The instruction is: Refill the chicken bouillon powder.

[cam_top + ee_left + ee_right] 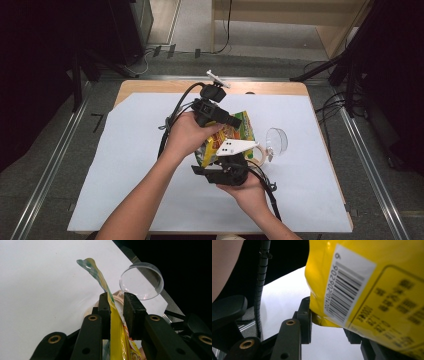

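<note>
**Both claws clamped on the snack bag, ready to tear it open**

My left claw [117, 305] is clenched on the upper edge of the glossy yellow-and-green foil snack bag [227, 137]; along its two black jaws I see the thin seal strip pinched flat between the pads, with the bag's crumpled corner sticking up beyond the tips. My right claw [329, 322] grasps the same bag lower down: the left pad presses the yellow wall just beside the white barcode label [344, 287], and the other jaw is mostly hidden behind the bag. From the high view, the bag hangs between my two claws, lifted off the white paper sheet [125, 165] on the table.

Just beyond my left claw's tips sits a clear round plastic dish [142, 280], with a pale wooden ring [259, 152] close under the bag.

I judge I'm at the opening step. Next I need to pull the claws apart, firmly but evenly, keeping both grips tight so the foil tears at the seal without spilling.
</note>
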`<state>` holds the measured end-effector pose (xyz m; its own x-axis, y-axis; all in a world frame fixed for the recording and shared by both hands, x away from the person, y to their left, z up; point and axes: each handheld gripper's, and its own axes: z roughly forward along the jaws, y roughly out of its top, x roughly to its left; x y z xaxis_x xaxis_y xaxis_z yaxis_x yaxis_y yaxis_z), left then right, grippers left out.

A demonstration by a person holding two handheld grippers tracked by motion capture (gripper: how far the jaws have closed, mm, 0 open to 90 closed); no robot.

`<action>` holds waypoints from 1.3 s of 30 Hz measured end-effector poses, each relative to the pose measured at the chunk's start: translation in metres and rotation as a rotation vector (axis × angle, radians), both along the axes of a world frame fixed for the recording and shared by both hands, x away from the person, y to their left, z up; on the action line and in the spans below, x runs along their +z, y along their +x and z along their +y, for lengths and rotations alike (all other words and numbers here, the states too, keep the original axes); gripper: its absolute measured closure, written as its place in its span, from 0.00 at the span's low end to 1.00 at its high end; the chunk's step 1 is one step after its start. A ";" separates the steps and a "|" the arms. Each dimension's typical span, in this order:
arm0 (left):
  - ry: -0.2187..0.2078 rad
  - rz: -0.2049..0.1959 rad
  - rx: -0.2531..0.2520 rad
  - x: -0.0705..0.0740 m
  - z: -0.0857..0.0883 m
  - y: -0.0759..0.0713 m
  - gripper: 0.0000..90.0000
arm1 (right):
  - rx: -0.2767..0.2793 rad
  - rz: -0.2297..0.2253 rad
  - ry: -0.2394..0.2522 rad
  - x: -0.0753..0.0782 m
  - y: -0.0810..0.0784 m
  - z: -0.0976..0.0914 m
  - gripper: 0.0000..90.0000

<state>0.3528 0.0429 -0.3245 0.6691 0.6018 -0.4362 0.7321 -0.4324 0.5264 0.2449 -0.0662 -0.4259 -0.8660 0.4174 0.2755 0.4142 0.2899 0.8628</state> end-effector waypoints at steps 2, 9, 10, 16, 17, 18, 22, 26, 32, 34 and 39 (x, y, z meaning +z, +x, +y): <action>0.003 0.008 0.003 0.000 0.000 0.000 0.85 | 0.003 0.003 0.003 0.000 0.000 0.000 0.72; 0.008 0.005 -0.004 0.000 -0.001 -0.001 0.84 | 0.012 -0.001 -0.002 -0.002 0.000 0.001 0.72; 0.008 0.009 -0.006 -0.001 0.000 0.000 0.85 | 0.012 -0.001 -0.001 -0.002 0.000 0.001 0.72; 0.016 0.012 -0.008 -0.002 -0.001 0.000 0.85 | 0.016 0.004 0.000 -0.002 0.000 0.001 0.72; 0.014 0.013 -0.008 -0.002 -0.001 0.000 0.85 | 0.017 0.002 -0.001 -0.002 0.000 0.001 0.72; 0.011 0.016 -0.007 -0.002 0.000 0.000 0.85 | 0.017 0.003 -0.001 -0.002 0.000 0.001 0.72; 0.012 0.015 -0.006 -0.001 -0.001 0.000 0.85 | 0.016 0.003 0.002 -0.001 -0.001 0.001 0.72; 0.010 0.022 -0.007 -0.002 -0.001 0.001 0.85 | 0.016 0.002 -0.002 -0.002 -0.001 0.001 0.72; 0.010 0.022 -0.010 -0.003 -0.001 0.001 0.85 | 0.018 0.000 -0.005 -0.002 0.000 0.000 0.72; 0.006 0.021 -0.007 -0.002 -0.001 0.001 0.85 | 0.018 -0.002 -0.006 -0.002 0.000 0.000 0.72; 0.007 0.014 -0.007 -0.002 -0.001 0.000 0.85 | 0.015 -0.005 -0.006 -0.002 0.000 0.000 0.72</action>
<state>0.3529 0.0415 -0.3263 0.6674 0.5999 -0.4412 0.7361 -0.4416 0.5130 0.2446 -0.0664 -0.4282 -0.8735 0.4062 0.2684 0.4053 0.3010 0.8632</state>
